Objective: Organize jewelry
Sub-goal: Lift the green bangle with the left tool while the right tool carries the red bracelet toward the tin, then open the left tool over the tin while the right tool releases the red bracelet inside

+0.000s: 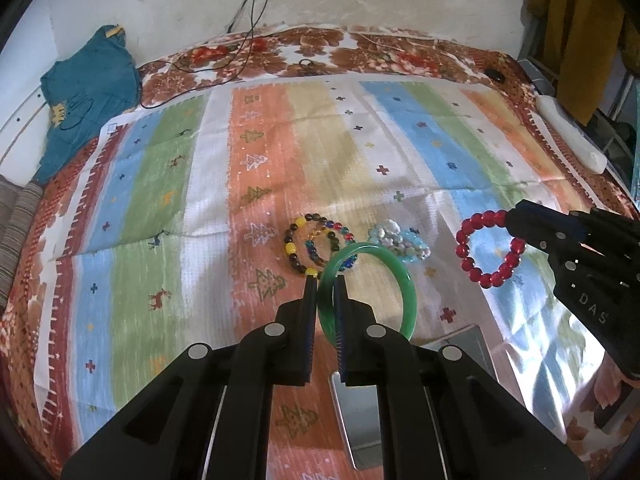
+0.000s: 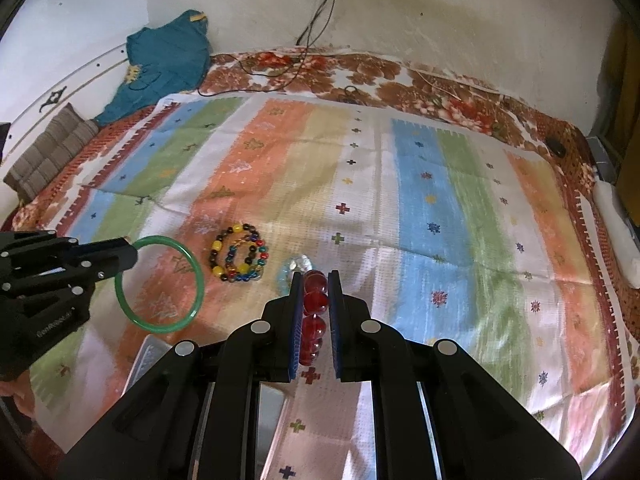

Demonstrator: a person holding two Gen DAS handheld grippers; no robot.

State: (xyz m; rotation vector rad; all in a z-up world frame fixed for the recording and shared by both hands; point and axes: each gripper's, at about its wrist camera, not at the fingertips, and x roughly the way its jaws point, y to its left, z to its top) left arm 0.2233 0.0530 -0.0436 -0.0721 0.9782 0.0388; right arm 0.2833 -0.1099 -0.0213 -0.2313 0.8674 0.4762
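Observation:
My left gripper [image 1: 325,283] is shut on a green bangle [image 1: 410,292], held upright above the striped cloth [image 1: 360,152]. The right wrist view has the same gripper [image 2: 134,254] at the left with the bangle [image 2: 160,327] hanging from its tips. My right gripper [image 2: 314,280] is shut on a red bead bracelet [image 2: 314,300]; in the left wrist view it [image 1: 508,220] comes in from the right with the red loop [image 1: 464,236] dangling. On the cloth lie coiled multicoloured bead bracelets [image 1: 304,244] [image 2: 240,256] and, beside them, a pale blue stone bracelet [image 1: 400,240] [image 2: 286,276].
A shiny metal tray [image 1: 358,412] [image 2: 146,360] sits on the cloth below both grippers. A teal garment [image 1: 88,92] lies at the back left, with black cables [image 1: 240,52] along the wall. At the right edge are a white roll [image 1: 568,136] and a small black object [image 1: 496,74].

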